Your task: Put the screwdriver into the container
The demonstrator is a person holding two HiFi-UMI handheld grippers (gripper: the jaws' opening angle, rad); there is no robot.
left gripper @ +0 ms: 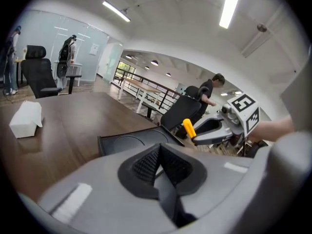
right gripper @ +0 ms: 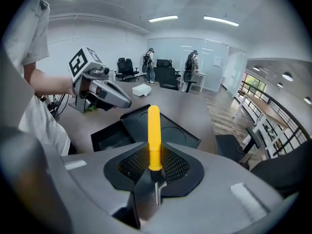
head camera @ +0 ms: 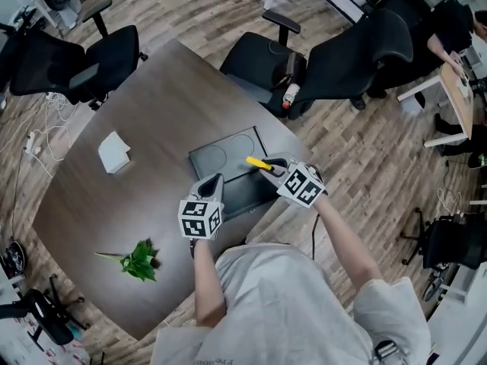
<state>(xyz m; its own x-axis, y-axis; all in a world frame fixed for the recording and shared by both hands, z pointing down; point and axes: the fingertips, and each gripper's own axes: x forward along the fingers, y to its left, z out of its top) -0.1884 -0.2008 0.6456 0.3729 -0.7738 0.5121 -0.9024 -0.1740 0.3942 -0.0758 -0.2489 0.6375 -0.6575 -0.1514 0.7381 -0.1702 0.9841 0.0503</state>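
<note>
Right gripper [right gripper: 154,175]: I've clamped it on the screwdriver [right gripper: 154,130] at the base of the handle. The yellow end points out past the tips, so I can aim it.
Container [right gripper: 108,136]: open, just ahead of the tips and below them, so the screwdriver is in the air, not yet inside.
Left gripper [left gripper: 161,165]: jaws together, empty, off to my tool's left by the container, probably there to steady it.
</note>
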